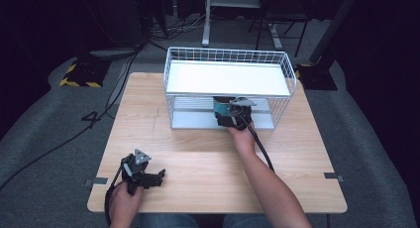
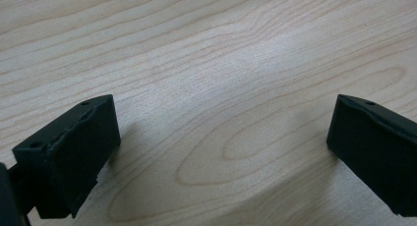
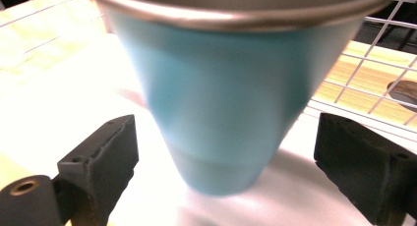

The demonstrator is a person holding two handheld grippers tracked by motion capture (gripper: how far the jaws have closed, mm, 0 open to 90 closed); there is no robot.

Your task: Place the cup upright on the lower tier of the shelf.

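A teal cup [image 3: 221, 93] with a metal rim stands upright on the white lower shelf [image 3: 59, 98] of a wire rack [image 1: 228, 52]. It is blurred in the right gripper view. My right gripper [image 3: 226, 155] is open, with its jaws on either side of the cup's base and a gap on both sides. In the high view the right gripper [image 1: 232, 114] reaches into the rack's lower level at the cup [image 1: 219, 107]. My left gripper [image 1: 151, 177] rests open at the table's front left, and the left gripper [image 2: 223, 137] has only bare wood between its jaws.
The rack's white top shelf [image 1: 225, 78] overhangs the cup and the right gripper. Wire sides [image 3: 373, 54] close in the lower shelf. The wooden table [image 1: 198, 153] stretches between rack and front edge. Cables and stands lie on the floor beyond.
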